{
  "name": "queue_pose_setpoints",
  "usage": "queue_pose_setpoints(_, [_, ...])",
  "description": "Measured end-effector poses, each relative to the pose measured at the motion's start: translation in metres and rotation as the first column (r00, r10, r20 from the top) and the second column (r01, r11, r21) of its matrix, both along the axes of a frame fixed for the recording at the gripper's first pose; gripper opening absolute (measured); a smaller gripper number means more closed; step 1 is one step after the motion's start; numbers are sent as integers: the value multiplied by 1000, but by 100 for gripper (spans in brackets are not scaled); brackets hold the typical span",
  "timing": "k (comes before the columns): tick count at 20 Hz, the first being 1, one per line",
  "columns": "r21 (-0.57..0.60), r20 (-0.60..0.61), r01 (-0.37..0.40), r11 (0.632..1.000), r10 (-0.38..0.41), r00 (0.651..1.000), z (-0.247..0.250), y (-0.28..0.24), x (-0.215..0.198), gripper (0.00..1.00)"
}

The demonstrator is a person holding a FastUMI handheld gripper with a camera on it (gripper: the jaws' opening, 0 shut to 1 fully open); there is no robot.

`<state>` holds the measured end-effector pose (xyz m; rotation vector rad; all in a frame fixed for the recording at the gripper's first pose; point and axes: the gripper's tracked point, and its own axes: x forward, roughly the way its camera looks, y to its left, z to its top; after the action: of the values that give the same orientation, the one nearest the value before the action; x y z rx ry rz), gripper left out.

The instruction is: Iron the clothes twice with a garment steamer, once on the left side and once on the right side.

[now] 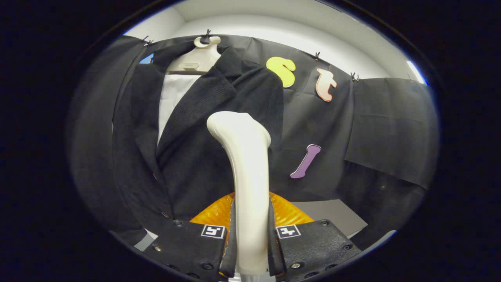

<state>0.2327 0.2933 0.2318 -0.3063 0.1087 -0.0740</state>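
The gripper (pixel 250 244) is clamped on the garment steamer (pixel 246 172), both fingers pressing its pale handle, which rises upright between them. Just beyond the fingers lies an orange ribbed piece (pixel 287 213), with a grey worktop (pixel 338 213) to its right. Farther off, left of the steamer's head, a dark jacket (pixel 195 156) hangs on a pale hanger (pixel 199 56).

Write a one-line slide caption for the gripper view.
Gripper shut on steamer, facing dark jacket on hanger.

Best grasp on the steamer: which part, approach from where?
The garment steamer: grip its slim straight handle low down, from the back, fingers on either flat side. The gripper holds it so now, head curving toward the jacket.
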Motion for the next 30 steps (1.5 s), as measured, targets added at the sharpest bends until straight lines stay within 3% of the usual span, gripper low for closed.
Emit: queue_pose_setpoints(30, [-21,-216,49,999,-52,975,-139,-5,-14,34])
